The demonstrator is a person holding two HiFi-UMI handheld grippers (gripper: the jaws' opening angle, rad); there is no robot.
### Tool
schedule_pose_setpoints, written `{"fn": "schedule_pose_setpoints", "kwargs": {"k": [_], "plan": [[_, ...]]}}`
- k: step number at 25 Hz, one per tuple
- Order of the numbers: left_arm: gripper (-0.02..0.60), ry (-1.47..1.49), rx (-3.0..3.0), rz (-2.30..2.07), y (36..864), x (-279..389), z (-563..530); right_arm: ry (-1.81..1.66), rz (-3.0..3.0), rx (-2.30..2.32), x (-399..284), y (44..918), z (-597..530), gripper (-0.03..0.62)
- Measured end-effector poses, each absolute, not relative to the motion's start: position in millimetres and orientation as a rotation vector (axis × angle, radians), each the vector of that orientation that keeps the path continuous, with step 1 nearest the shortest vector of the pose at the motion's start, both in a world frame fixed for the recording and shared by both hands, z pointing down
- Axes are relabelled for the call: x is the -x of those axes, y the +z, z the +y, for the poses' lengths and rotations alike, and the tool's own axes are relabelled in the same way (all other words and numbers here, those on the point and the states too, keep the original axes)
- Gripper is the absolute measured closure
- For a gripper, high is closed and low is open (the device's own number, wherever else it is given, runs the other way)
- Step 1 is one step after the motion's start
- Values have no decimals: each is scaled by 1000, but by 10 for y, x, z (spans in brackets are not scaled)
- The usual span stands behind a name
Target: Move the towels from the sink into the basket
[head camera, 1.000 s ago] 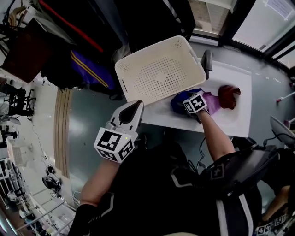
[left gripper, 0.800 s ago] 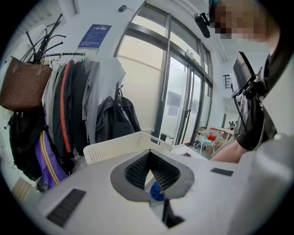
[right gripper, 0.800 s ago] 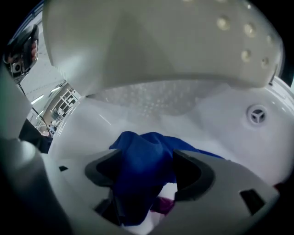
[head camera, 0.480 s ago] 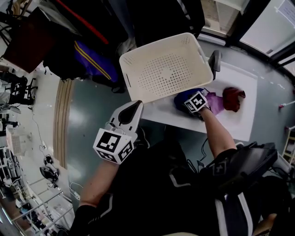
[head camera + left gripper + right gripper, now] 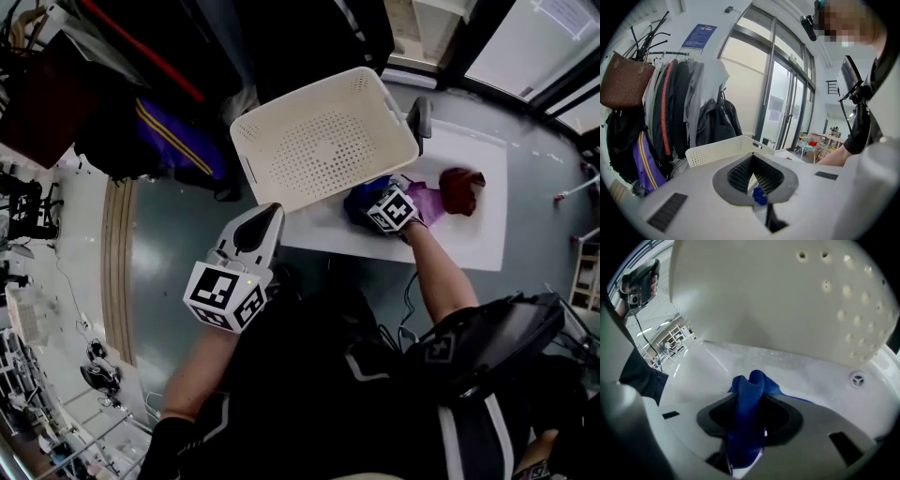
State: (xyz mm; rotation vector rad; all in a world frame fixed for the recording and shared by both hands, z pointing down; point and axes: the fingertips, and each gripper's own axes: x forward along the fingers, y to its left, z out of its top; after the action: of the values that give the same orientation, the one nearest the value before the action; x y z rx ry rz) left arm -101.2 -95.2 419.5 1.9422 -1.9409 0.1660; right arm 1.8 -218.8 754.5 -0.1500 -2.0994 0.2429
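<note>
In the right gripper view, the right gripper (image 5: 751, 422) pinches a fold of the blue cloth towel (image 5: 749, 392). Its jaws have just been closing, and the fold stands up between the pads. The rest of the towel trails onto the floor of the white rectangular sink (image 5: 708, 369), near the round drain (image 5: 857, 379). The perforated wall of the cream plastic basket (image 5: 787, 296) fills the upper part of this view.

The head view does not show the grip itself, only the right gripper (image 5: 375, 202) over the blue towel (image 5: 356, 199) at the sink's (image 5: 469, 246) left end. It adds two items that the right gripper view lacks: a purple towel (image 5: 429, 202) just beside the blue one, and a dark red towel (image 5: 461, 190) beyond it. The basket (image 5: 323, 136) holds no towels and overlaps the sink's far left corner.

The left gripper (image 5: 268, 214) hangs clear of the sink, over grey floor. Only the left gripper view shows its jaws – the left gripper (image 5: 754, 177) is pressed together on nothing and points at the basket's rim (image 5: 722, 149).
</note>
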Motion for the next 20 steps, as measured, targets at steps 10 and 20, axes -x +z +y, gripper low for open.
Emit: {"fn": "schedule_pose_setpoints", "kwargs": {"k": [10,20], "plan": [[575,95,-2096,-1861,4025,1141,-990,247,-2239,-7,-48,6837,-2039,434],[575,49,-2240,-1798,3859,1267,-920,287,-2400,-192,-2,5981,-1687,434]]}}
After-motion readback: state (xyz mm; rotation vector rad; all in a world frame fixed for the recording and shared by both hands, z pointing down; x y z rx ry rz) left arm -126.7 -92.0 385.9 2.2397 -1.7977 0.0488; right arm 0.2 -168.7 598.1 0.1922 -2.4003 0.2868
